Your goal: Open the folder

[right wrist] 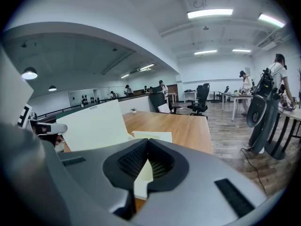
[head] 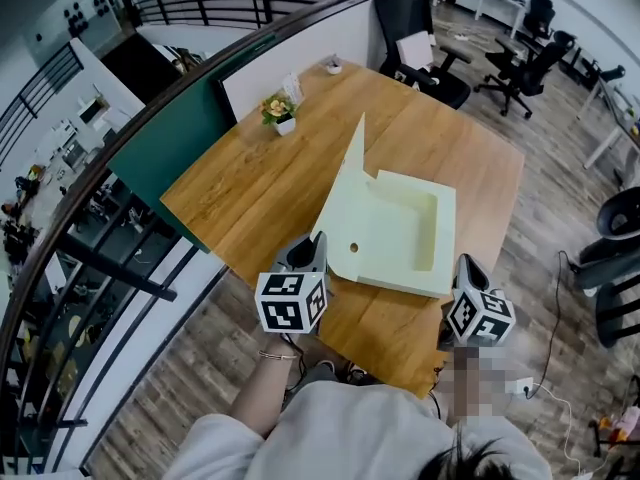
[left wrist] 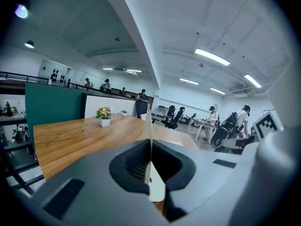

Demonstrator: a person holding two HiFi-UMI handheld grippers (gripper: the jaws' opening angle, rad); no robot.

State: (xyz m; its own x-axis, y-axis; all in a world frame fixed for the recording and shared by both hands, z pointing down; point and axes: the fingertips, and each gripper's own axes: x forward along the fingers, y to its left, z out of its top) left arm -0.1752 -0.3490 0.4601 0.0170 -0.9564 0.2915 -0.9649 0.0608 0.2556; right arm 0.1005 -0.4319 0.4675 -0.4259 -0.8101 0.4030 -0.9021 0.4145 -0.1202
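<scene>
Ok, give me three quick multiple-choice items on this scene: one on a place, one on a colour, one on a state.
1. Where is the potted flower? A at the table's far edge; B on an office chair; C on the floor.
2. The folder is: A red; B pale yellow; C black.
3. Its cover is: A lying flat shut; B torn off; C raised on edge.
A: the head view shows it by the far edge. B: every surface is pale yellow. C: the left tongs pinch the upright cover.
</scene>
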